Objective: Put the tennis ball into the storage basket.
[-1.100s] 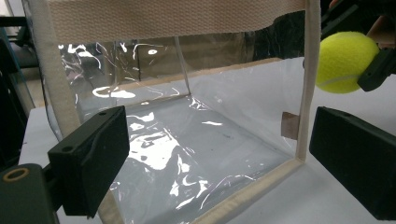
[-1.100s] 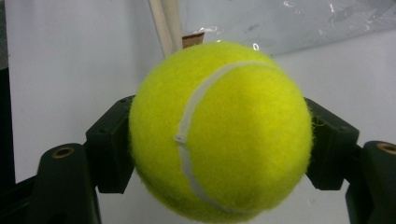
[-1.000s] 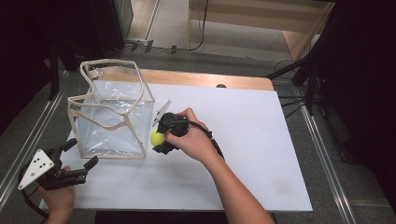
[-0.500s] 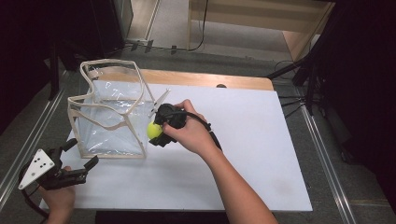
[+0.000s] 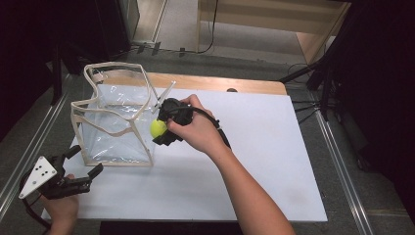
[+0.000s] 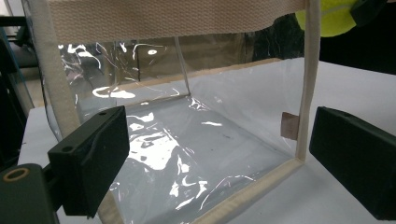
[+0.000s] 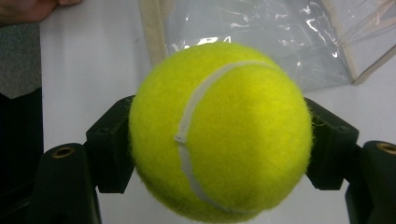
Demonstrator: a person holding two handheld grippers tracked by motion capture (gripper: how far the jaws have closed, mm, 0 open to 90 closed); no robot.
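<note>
From the high view I see my right gripper (image 5: 164, 131) clamping the tennis ball (image 5: 158, 128) just beside the clear bag (image 5: 115, 132), at its near right corner, above the white table (image 5: 254, 147). My left gripper (image 5: 80, 171) sits by the bag's front. In the left gripper view its jaws stand wide, nothing between them. In the right gripper view both pads (image 7: 109, 144) press the ball.

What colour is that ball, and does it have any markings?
The tennis ball is bright yellow-green with a curved white seam, clearest in the right gripper view.

Lab-like recording space: white table (image 5: 274, 161), floor cables (image 5: 210, 39), dark surroundings
</note>
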